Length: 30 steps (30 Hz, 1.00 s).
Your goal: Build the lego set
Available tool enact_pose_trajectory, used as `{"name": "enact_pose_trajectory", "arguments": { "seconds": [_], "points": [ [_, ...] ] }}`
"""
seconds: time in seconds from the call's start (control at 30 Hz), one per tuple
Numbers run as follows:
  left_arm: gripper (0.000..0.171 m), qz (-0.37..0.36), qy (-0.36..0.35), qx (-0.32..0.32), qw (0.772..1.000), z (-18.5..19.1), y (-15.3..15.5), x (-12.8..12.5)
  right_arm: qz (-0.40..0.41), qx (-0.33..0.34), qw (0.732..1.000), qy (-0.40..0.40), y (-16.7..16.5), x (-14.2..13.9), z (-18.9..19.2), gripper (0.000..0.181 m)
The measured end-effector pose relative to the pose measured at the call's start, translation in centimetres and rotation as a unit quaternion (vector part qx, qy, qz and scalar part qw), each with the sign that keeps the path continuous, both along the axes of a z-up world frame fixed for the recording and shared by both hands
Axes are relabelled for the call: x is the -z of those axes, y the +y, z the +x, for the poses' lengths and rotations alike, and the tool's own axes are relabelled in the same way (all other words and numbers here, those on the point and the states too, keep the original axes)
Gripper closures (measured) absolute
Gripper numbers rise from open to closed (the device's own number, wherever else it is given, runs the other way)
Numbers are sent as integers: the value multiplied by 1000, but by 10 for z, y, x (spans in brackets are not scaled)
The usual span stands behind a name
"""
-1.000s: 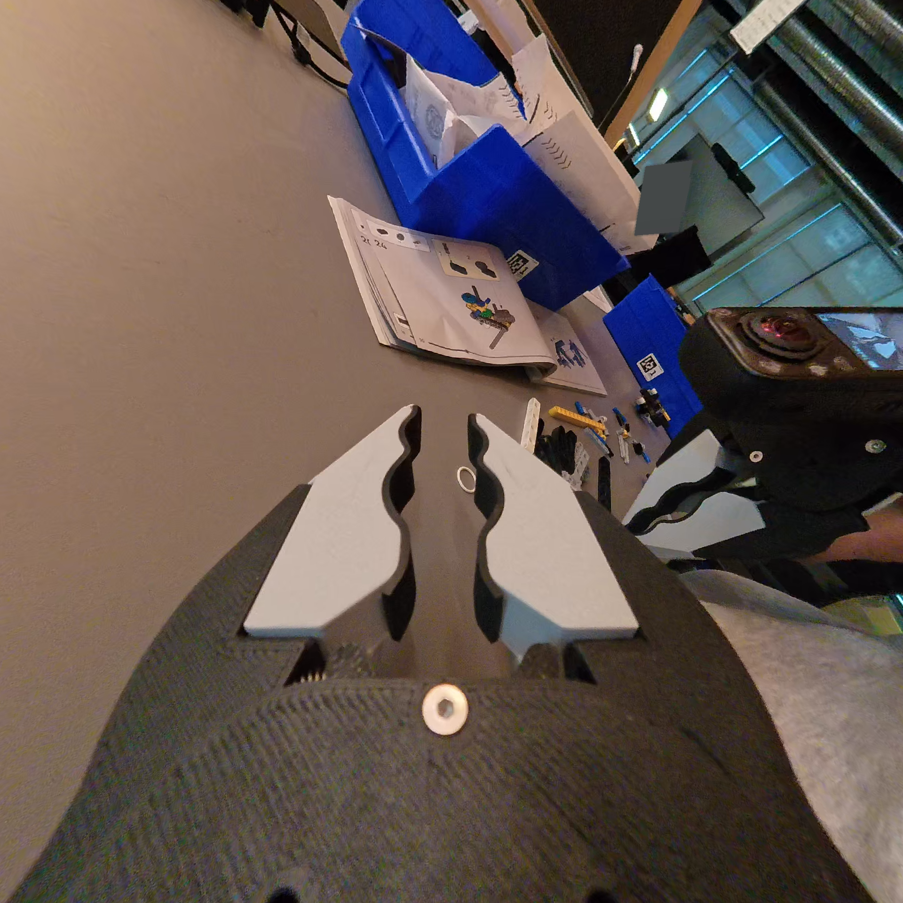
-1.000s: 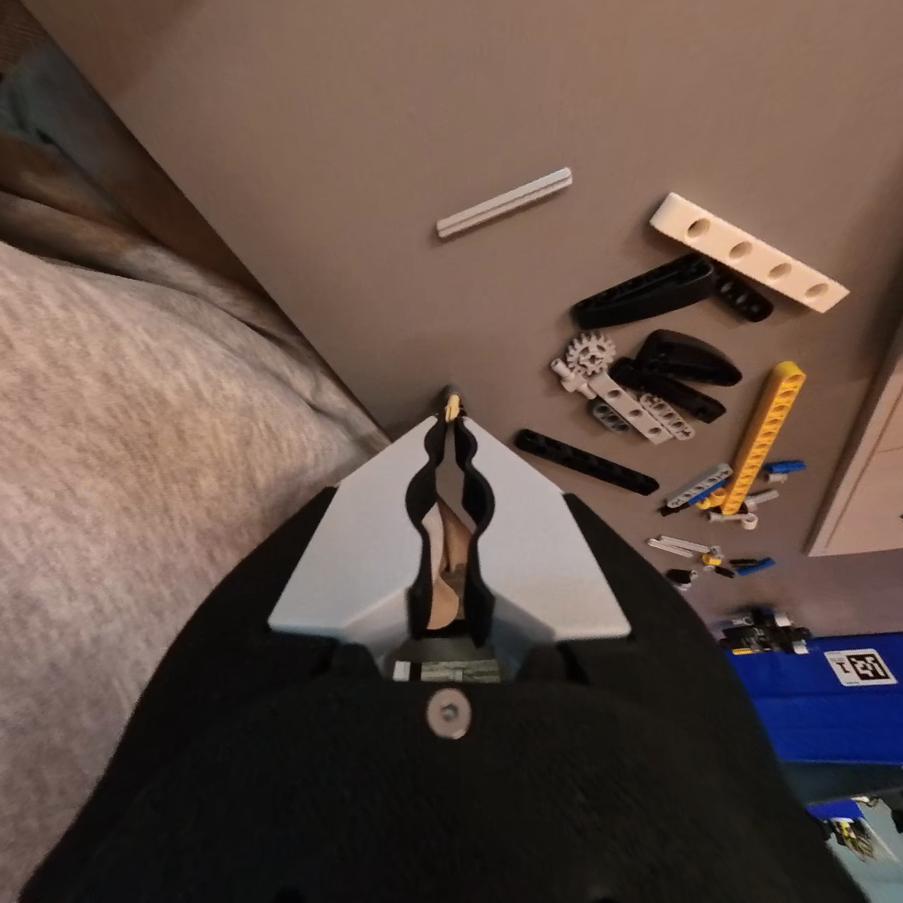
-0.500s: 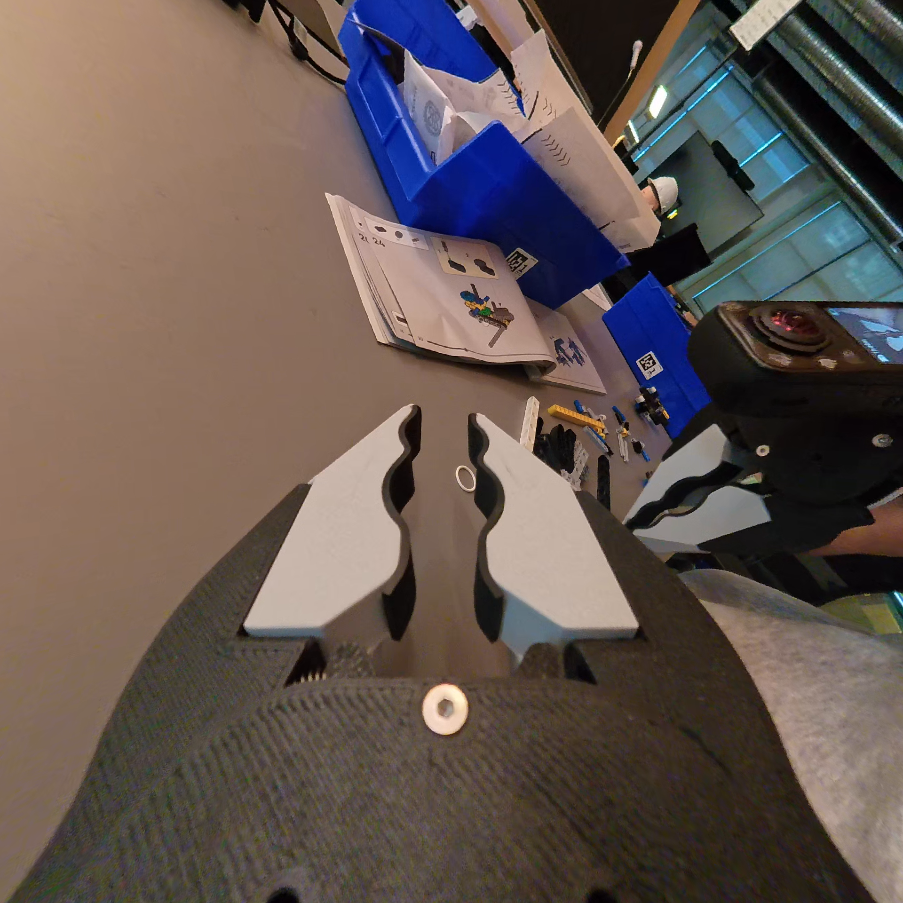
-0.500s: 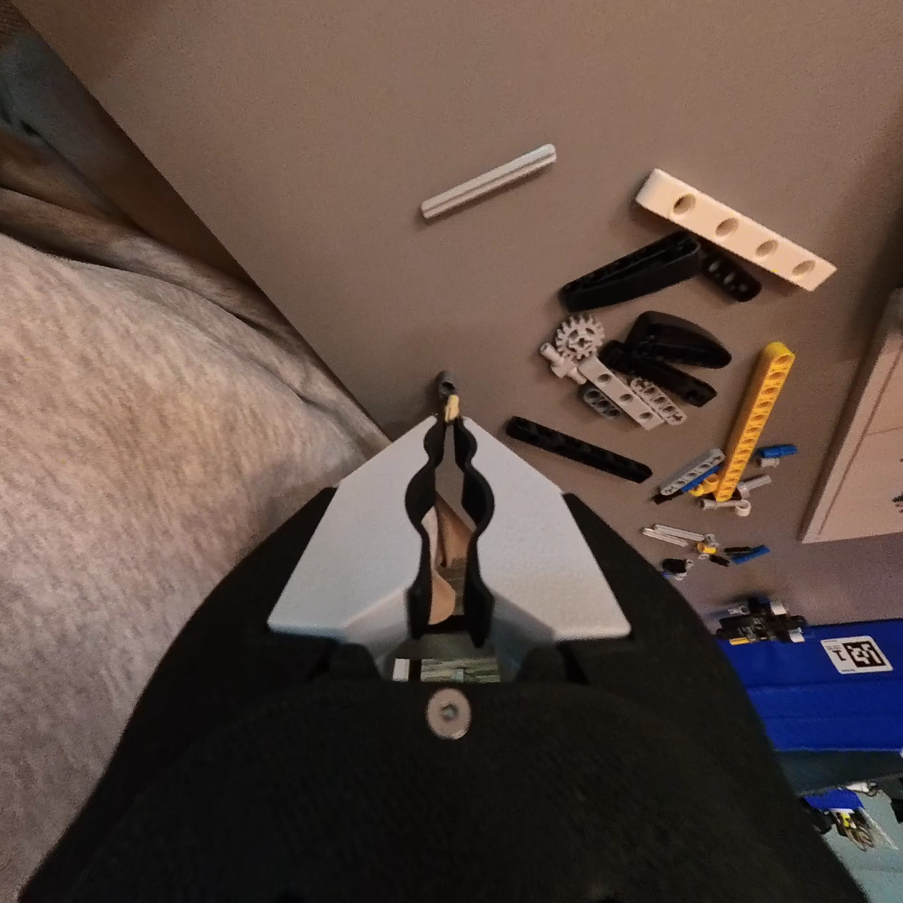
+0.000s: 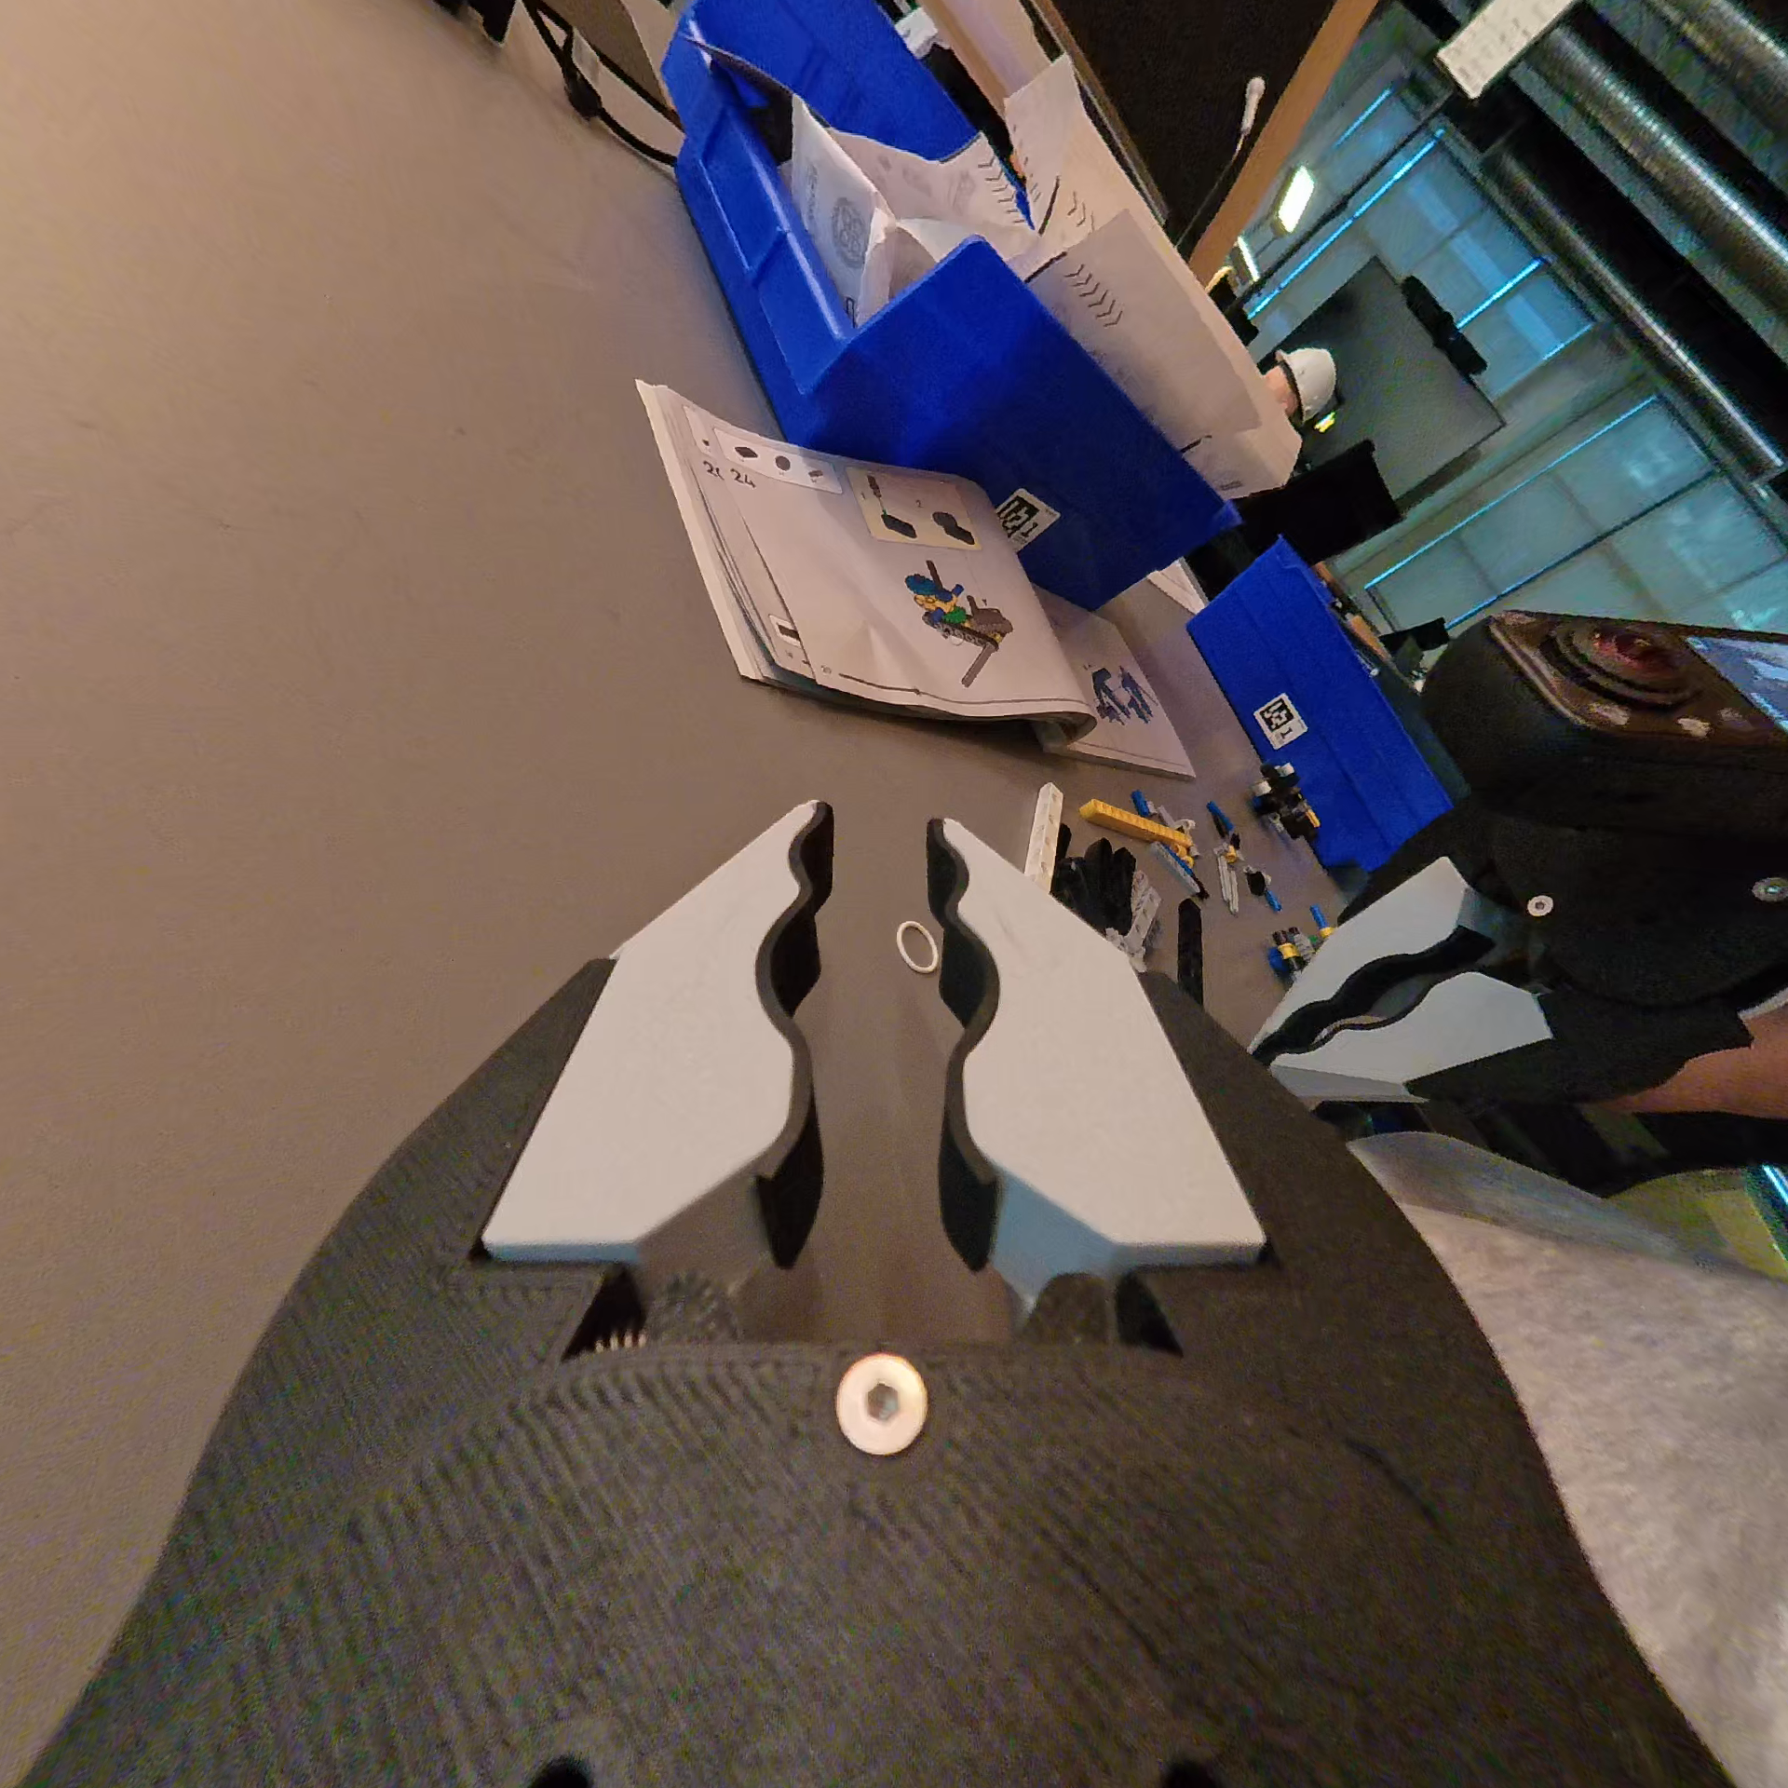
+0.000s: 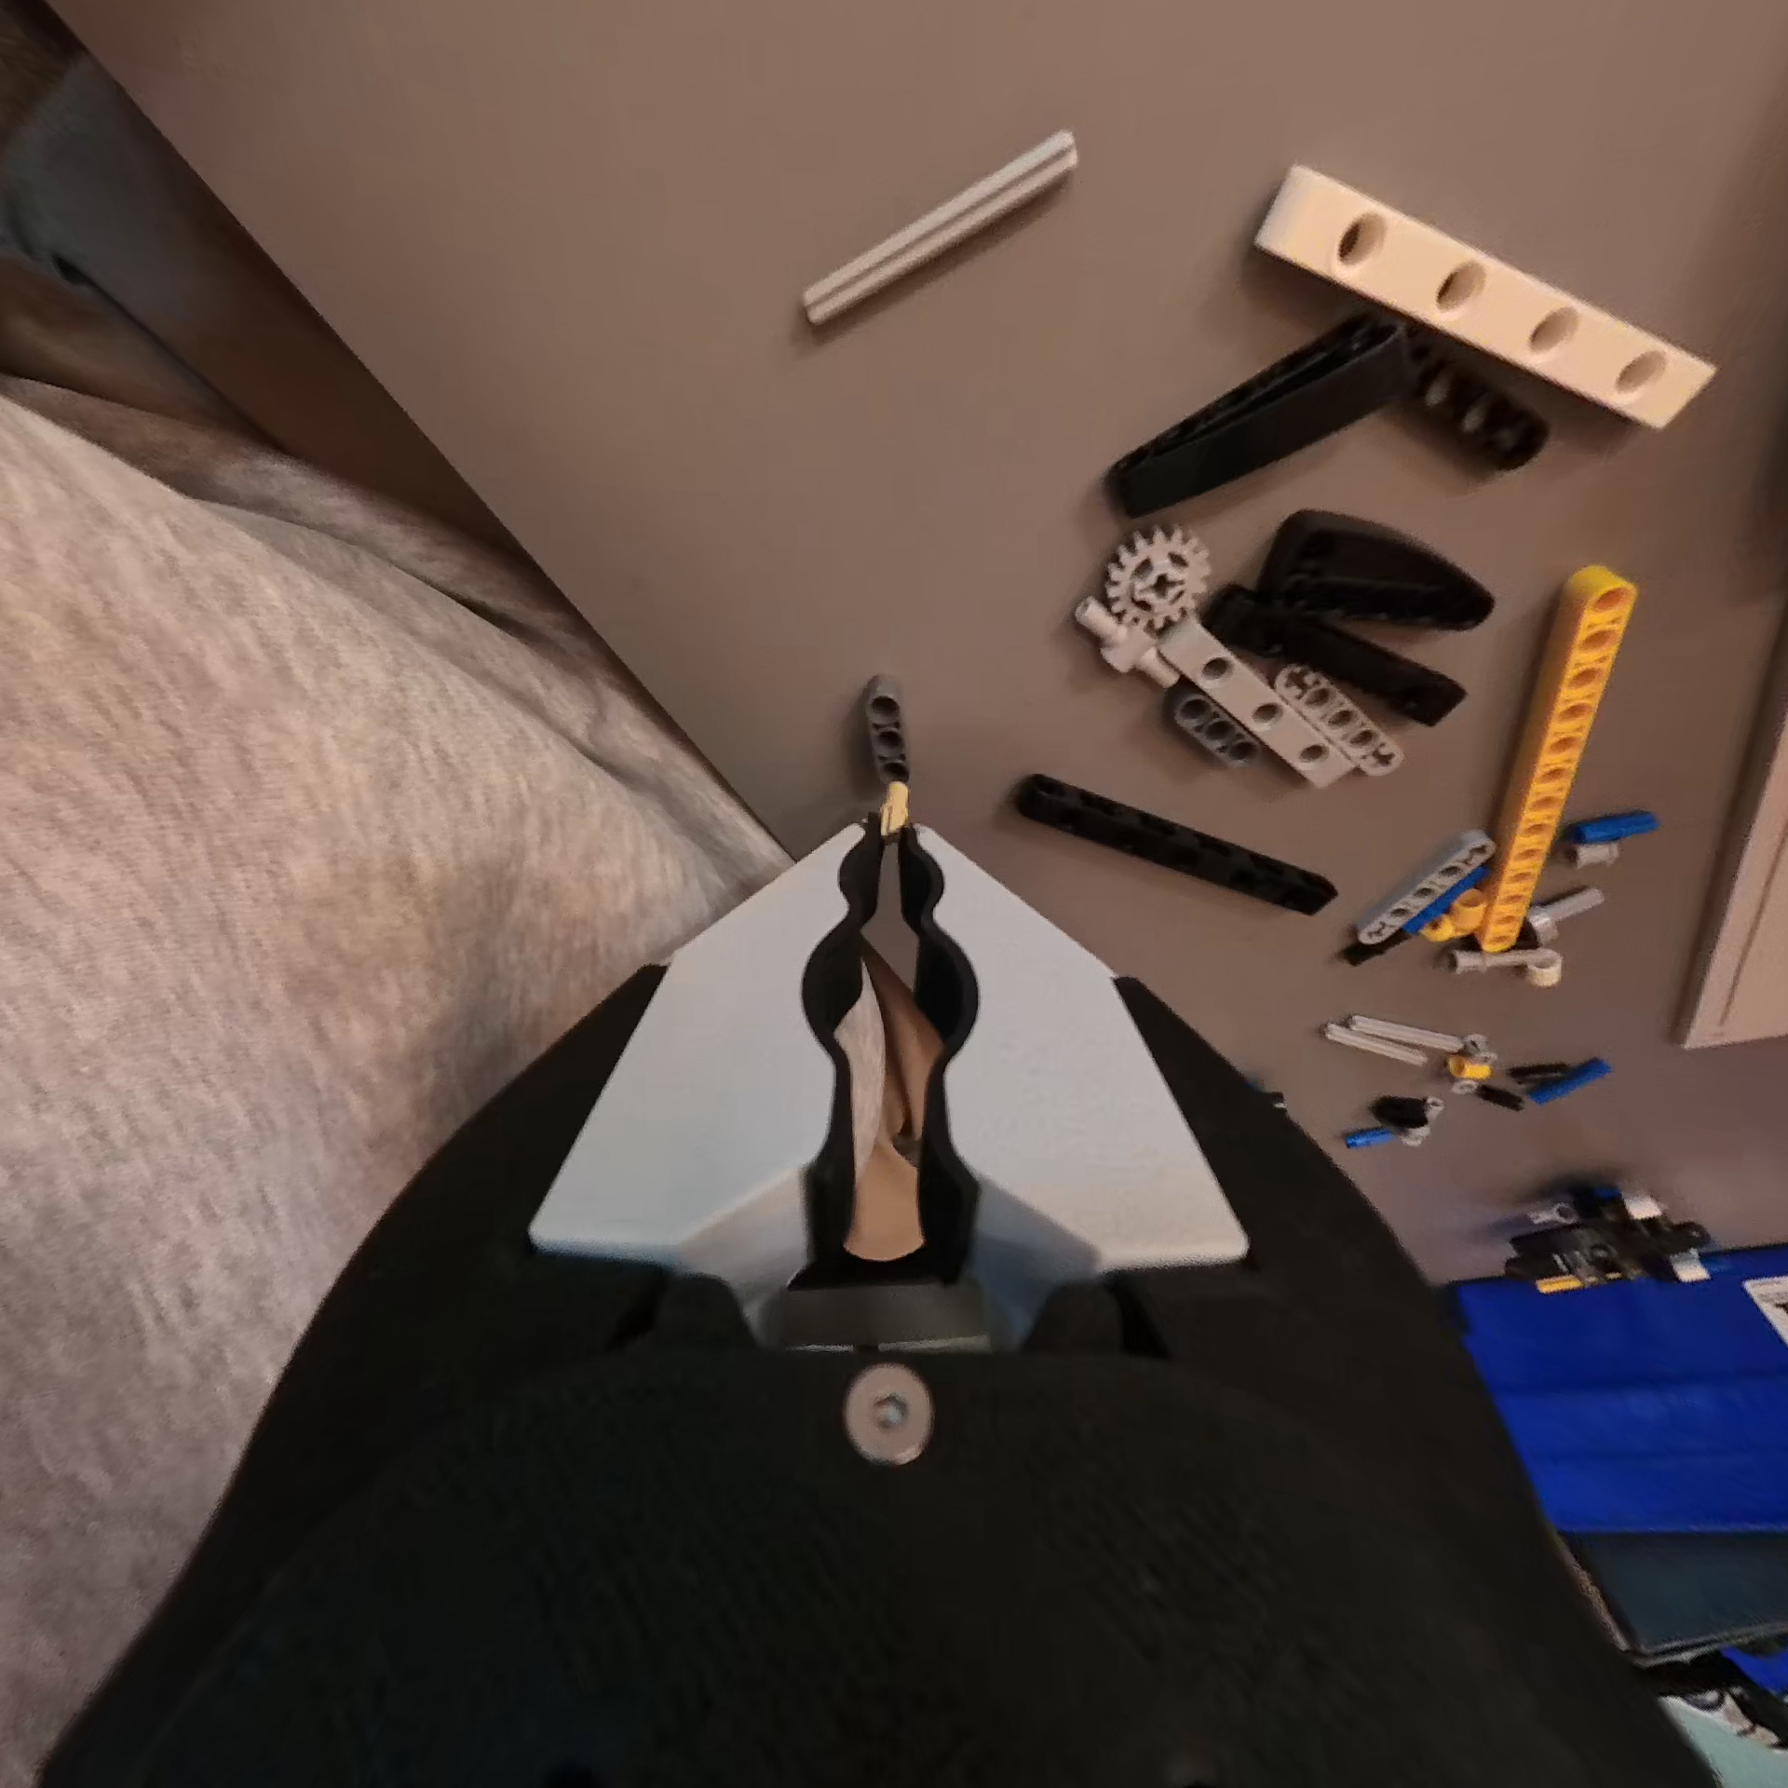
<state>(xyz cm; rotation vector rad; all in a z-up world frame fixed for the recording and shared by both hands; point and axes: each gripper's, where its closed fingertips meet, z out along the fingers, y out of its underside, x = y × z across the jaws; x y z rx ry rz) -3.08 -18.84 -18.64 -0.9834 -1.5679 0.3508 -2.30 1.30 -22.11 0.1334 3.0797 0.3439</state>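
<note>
My left gripper (image 5: pixel 879 822) is open and empty, low over the grey table, with a small white ring (image 5: pixel 916 945) lying between its fingers. My right gripper (image 6: pixel 890 834) is shut on a small tan pin (image 6: pixel 896 805) whose tip sticks out; it also shows at the right of the left wrist view (image 5: pixel 1287 1040). A short dark grey beam (image 6: pixel 886 728) lies on the table just beyond the pin. Loose lego parts lie to the right: a white beam (image 6: pixel 1480 290), a yellow beam (image 6: pixel 1567 755), black beams (image 6: pixel 1171 856), a grey gear (image 6: pixel 1156 581) and a grey axle (image 6: pixel 938 227).
An open instruction booklet (image 5: pixel 871 590) lies ahead of the left gripper. Two blue bins (image 5: pixel 929 319) (image 5: pixel 1326 706) stand behind it, the nearer one holding paper bags. A grey sleeve (image 6: pixel 290 774) covers the table's near edge at the left of the right wrist view. There is about 20 cm between the tips of the two grippers. My left tips are about 15 cm from the grey gear (image 6: pixel 1156 581), my right tips only 6 cm.
My right gripper, still shut on the tan pin, has pulled back from the table, so the dark grey beam shows more fully beyond the pin. The left gripper has barely moved.
</note>
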Motion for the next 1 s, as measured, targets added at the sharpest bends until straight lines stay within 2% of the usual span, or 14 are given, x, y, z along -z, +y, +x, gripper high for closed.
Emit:
{"name": "enact_pose_trajectory", "arguments": {
  "seconds": [1.0],
  "points": [
    [154,4,-4,2,1000,0,0,2,15,-9,1000,-13,-1,4,1,179]
  ]
}}
